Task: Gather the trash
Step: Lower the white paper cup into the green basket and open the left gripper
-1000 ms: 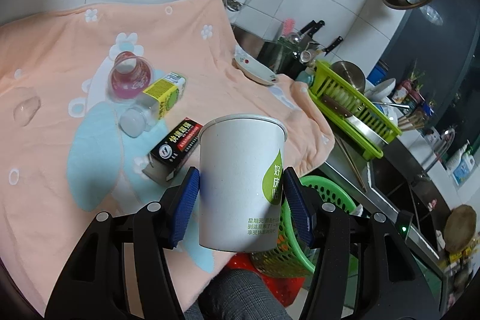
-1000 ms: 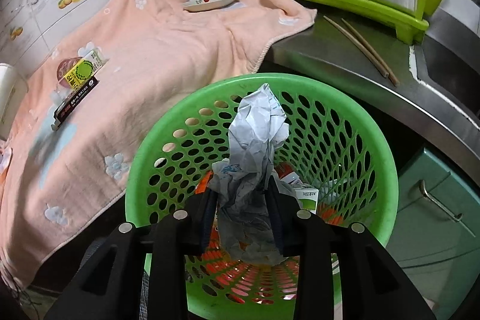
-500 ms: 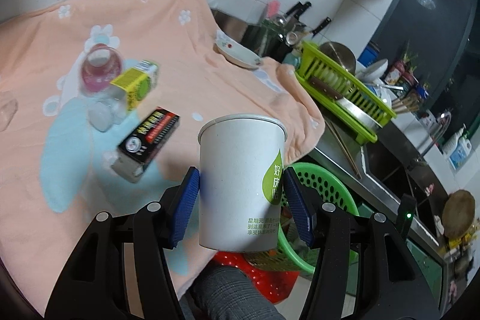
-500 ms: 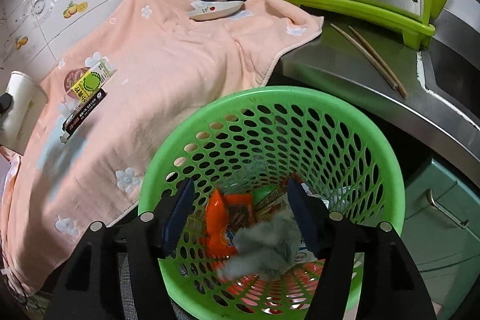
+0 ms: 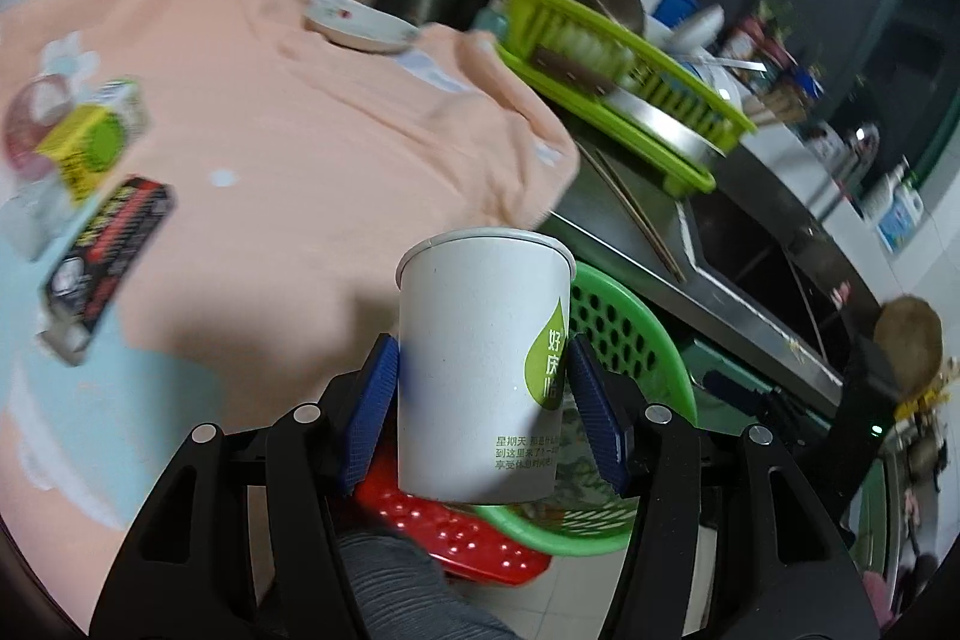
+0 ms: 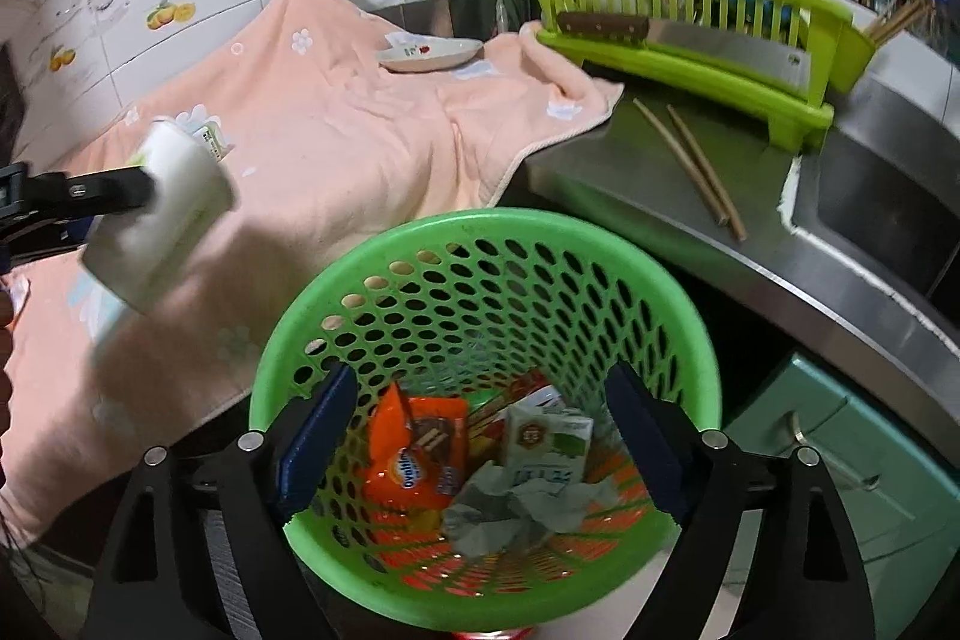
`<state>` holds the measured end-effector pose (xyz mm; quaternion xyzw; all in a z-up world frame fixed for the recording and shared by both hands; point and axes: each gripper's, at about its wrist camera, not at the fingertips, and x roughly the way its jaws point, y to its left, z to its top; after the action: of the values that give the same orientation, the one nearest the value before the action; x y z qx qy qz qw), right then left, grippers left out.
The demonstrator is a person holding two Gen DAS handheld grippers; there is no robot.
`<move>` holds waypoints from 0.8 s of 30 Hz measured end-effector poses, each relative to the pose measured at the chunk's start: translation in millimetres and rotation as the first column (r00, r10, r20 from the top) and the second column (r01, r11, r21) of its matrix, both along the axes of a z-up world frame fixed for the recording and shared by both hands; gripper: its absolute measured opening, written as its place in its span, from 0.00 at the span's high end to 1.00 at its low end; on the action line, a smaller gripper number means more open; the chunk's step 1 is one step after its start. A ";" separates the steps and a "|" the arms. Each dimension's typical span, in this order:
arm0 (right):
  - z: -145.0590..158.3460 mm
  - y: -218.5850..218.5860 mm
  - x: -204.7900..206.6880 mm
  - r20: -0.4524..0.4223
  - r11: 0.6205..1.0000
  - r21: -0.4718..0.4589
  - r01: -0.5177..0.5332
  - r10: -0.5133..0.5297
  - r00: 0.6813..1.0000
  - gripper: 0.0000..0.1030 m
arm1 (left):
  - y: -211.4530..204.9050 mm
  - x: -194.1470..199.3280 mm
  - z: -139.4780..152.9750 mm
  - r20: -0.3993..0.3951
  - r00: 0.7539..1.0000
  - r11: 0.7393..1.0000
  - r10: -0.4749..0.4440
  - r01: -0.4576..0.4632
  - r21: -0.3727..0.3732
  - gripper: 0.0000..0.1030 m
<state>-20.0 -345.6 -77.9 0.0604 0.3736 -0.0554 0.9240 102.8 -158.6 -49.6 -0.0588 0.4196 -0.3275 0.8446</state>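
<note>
My left gripper (image 5: 480, 400) is shut on a white paper cup (image 5: 480, 370) with a green leaf logo, held upright just left of the green trash basket (image 5: 630, 340). The cup also shows in the right wrist view (image 6: 162, 208), left of the basket (image 6: 480, 244). My right gripper (image 6: 480, 436) is open and empty over the basket. Crumpled paper (image 6: 516, 514), an orange wrapper (image 6: 414, 454) and a small carton (image 6: 546, 442) lie inside. A black box (image 5: 108, 238), a yellow-green carton (image 5: 90, 148) and a clear bottle (image 5: 30, 124) lie on the peach towel (image 5: 270, 100).
A small dish (image 6: 429, 53) sits on the towel's far edge. A green dish rack (image 6: 690, 34) with a cleaver stands on the steel counter, with chopsticks (image 6: 690, 166) in front of it. A sink (image 6: 888, 208) is at the right. A red basket (image 5: 456, 538) lies under the green one.
My right gripper opened and dropped the crumpled paper into the basket. My left gripper carried the cup rightward toward the basket.
</note>
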 end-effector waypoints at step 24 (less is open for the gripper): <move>-13.5 -35.3 -22.1 0.007 0.997 0.054 0.061 -0.061 0.998 0.17 | -82.0 6.8 -47.3 -0.080 0.988 0.986 -0.135 0.142 0.089 0.33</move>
<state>-42.1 -380.9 -91.4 0.0971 0.3688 -0.0732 0.9215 109.5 -240.6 -96.9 -0.0012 0.4684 -0.3628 0.8056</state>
